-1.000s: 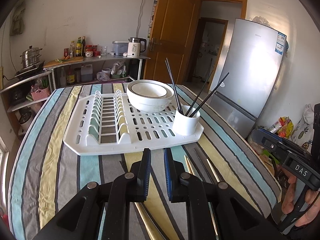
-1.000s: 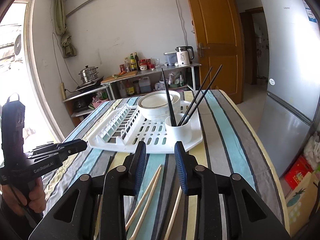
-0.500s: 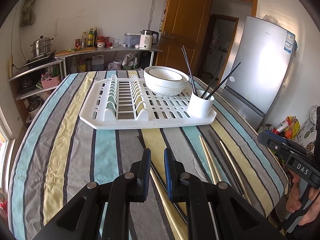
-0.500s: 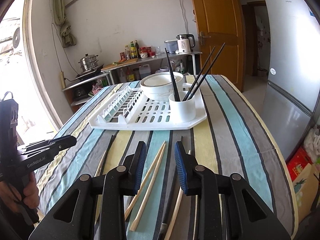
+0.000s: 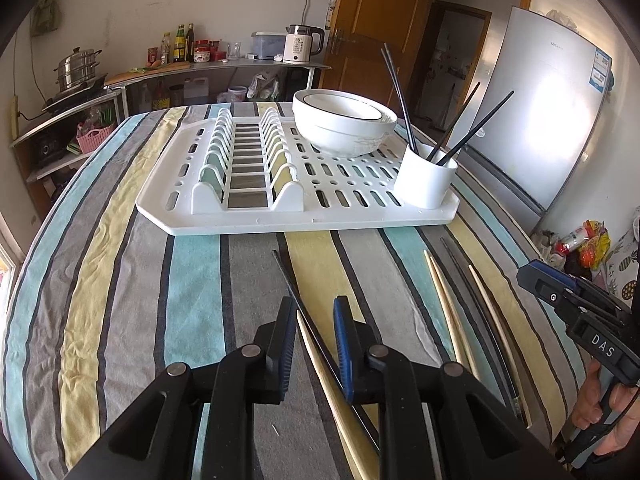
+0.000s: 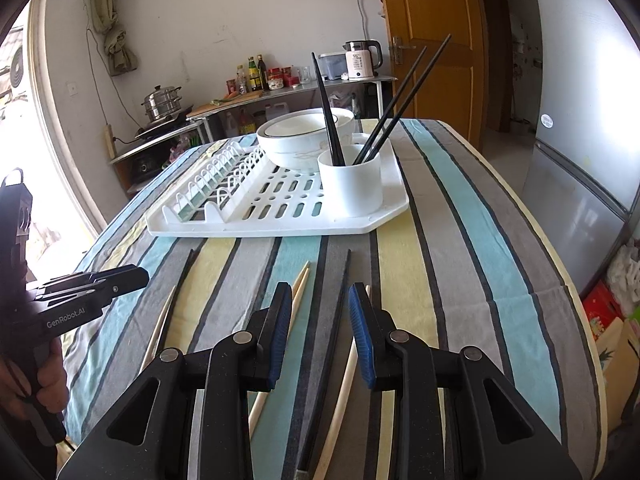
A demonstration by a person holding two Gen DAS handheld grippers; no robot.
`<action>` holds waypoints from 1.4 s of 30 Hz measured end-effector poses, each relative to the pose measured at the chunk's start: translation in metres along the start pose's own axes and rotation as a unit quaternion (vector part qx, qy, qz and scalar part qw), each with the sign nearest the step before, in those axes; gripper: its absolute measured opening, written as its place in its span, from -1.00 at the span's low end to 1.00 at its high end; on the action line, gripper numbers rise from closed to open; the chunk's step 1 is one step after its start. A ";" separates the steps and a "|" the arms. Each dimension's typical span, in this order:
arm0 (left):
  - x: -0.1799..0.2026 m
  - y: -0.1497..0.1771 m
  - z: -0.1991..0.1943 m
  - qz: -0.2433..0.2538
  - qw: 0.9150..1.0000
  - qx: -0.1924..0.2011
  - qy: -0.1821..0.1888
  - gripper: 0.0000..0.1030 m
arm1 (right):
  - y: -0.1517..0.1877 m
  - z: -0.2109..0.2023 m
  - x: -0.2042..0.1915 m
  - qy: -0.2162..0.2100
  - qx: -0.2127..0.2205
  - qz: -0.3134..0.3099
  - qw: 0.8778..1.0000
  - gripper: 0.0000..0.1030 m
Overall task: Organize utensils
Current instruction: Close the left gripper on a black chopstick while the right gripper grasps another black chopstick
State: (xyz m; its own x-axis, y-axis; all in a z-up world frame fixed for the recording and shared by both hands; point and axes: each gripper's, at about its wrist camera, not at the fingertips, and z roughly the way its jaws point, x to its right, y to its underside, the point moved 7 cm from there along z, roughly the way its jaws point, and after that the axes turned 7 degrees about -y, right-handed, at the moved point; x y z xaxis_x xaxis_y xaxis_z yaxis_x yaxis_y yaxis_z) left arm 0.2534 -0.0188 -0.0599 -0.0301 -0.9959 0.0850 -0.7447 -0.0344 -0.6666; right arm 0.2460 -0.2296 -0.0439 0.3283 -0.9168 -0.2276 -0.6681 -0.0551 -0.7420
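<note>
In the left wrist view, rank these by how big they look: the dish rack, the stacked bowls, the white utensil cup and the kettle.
1. dish rack
2. stacked bowls
3. white utensil cup
4. kettle, though it stands far back, which shrinks it

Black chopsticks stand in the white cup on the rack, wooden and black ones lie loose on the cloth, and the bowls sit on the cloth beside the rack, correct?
Not quite: the bowls sit stacked on the rack itself, behind the cup, as the left wrist view shows. The rest holds.
</note>
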 end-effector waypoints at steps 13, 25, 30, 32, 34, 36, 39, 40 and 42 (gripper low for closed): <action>-0.004 -0.002 0.048 -0.013 0.998 -0.051 -0.034 -0.64 | 0.002 0.047 0.012 0.014 -0.045 -0.002 0.999 -0.41; 0.002 -0.005 0.058 0.007 0.997 -0.045 -0.064 -0.64 | 0.003 0.074 0.017 0.019 -0.083 -0.002 0.996 -0.55; 0.011 -0.003 0.059 0.036 0.995 -0.033 -0.085 -0.63 | 0.004 0.077 0.016 0.033 -0.092 -0.010 0.995 -0.58; 0.012 -0.003 0.059 0.037 0.995 -0.032 -0.083 -0.63 | 0.004 0.079 0.013 0.043 -0.094 -0.020 0.994 -0.58; 0.012 -0.004 0.060 0.037 0.995 -0.032 -0.082 -0.63 | 0.004 0.080 0.012 0.050 -0.096 -0.027 0.994 -0.58; 0.012 -0.004 0.060 0.036 0.995 -0.033 -0.082 -0.63 | 0.004 0.079 0.012 0.051 -0.096 -0.027 0.994 -0.59; 0.012 -0.004 0.060 0.035 0.996 -0.033 -0.081 -0.63 | 0.003 0.080 0.012 0.052 -0.096 -0.028 0.994 -0.63; 0.012 -0.004 0.060 0.035 0.996 -0.034 -0.080 -0.65 | 0.003 0.080 0.012 0.052 -0.096 -0.028 0.994 -0.68; 0.014 -0.004 0.061 0.036 0.996 -0.036 -0.079 -0.73 | 0.003 0.081 0.011 0.052 -0.097 -0.030 0.993 -0.78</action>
State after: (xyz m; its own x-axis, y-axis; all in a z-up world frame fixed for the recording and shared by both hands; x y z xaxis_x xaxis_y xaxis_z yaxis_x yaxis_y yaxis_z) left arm 0.2963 -0.0372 -0.1010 0.0155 -0.9964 -0.0836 -0.7906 0.0389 -0.6111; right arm 0.3018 -0.2074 -0.0994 0.3062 -0.9453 -0.1126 -0.7691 -0.1759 -0.6144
